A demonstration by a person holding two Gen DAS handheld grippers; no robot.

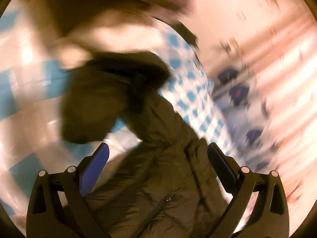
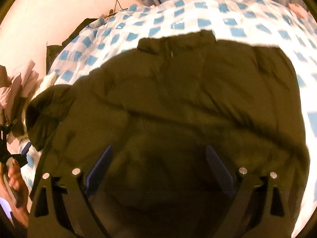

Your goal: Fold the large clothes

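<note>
While spread on bed: jacket [image 2: 198,91] over checked cover [image 2: 178,19].
Left gripper [image 1: 158,170]: spread, straddling a raised fold (blurred).
Right gripper [image 2: 158,170]: spread, above fabric.
Risk: slippery padding sliding free, fold collapsing.

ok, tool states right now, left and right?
Left tool: open, jacket between its fingers, not clamped.
Right tool: open above the jacket, holding nothing.

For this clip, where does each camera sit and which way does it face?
Left wrist: on the left tongs, open, looking along them at the olive jacket lying between; blurred by motion.
Right wrist: on the right tongs, open, facing down over the jacket; a hand shows at far left.
Shared: the jacket and blue-checked sheet.
</note>
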